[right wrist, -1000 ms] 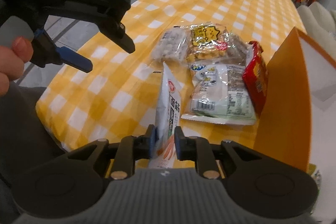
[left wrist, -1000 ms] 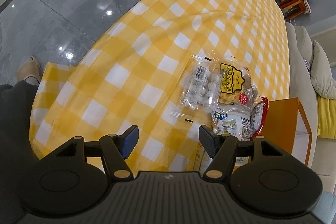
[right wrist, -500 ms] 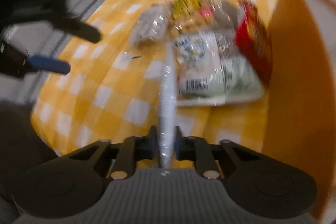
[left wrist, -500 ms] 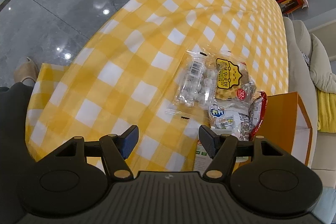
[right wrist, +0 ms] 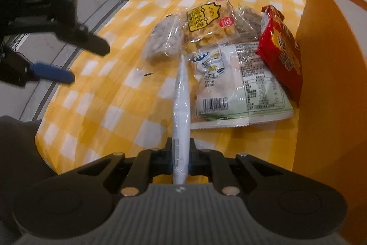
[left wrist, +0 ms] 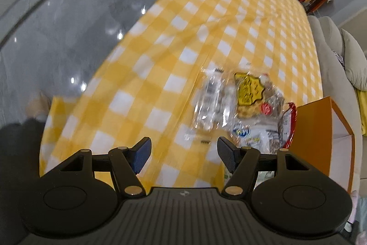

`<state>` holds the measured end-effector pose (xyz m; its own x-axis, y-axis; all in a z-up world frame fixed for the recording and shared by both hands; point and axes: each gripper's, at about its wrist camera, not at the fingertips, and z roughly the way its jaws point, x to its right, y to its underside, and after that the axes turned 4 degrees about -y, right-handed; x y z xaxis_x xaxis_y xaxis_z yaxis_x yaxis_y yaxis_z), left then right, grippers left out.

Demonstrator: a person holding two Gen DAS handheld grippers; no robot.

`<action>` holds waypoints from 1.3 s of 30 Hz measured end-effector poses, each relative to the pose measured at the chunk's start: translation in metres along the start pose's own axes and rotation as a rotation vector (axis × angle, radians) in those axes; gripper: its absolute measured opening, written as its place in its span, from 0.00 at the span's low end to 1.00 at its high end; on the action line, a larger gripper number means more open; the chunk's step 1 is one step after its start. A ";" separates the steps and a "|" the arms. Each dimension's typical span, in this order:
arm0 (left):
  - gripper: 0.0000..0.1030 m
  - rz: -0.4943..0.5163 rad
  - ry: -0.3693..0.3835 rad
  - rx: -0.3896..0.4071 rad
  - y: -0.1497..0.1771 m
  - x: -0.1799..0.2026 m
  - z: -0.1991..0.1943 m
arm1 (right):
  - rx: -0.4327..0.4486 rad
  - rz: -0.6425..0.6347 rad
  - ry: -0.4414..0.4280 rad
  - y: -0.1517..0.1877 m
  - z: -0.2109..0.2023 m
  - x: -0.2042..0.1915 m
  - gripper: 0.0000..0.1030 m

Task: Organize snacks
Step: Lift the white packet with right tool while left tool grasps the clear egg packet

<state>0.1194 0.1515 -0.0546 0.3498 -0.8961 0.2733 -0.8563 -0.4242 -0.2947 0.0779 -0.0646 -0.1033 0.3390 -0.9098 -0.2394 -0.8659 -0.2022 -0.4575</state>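
A yellow-checked table (right wrist: pixel 128 111) carries my snack pile. My right gripper (right wrist: pixel 181 160) is clamped on a thin white packet (right wrist: pixel 182 102), edge-up, its long axis running straight ahead. The orange box (right wrist: pixel 330 84) stands just right of it. My left gripper (left wrist: pixel 183 153) hangs spread wide, empty.

- The right gripper (right wrist: pixel 180 160) has clamped down on the long white snack packet (right wrist: pixel 181 107); its jaws have just been closing, and the packet is now pinched flat between them.
- That packet lay face-up on the yellow checked tablecloth (right wrist: pixel 119 95) a second ago; now it stands on edge, its far tip over the pale green snack bag (right wrist: pixel 238 88).
- In the left wrist view the snack pile has shifted slightly and gone blurred.
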 end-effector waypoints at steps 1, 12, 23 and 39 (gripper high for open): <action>0.76 0.004 -0.003 0.016 0.000 0.002 -0.001 | 0.010 -0.003 0.005 -0.001 -0.002 0.000 0.07; 0.80 0.136 0.010 0.081 -0.001 0.052 0.033 | 0.112 0.049 -0.040 -0.004 -0.050 0.016 0.07; 0.83 0.200 -0.081 0.069 -0.013 0.076 0.084 | 0.115 0.077 -0.121 0.001 -0.047 0.016 0.08; 0.62 0.135 -0.060 0.119 -0.007 0.058 0.071 | 0.128 0.098 -0.131 0.000 -0.050 0.018 0.08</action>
<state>0.1724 0.0935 -0.1015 0.2603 -0.9505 0.1695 -0.8471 -0.3091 -0.4323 0.0656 -0.0987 -0.0643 0.3073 -0.8662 -0.3941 -0.8463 -0.0595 -0.5293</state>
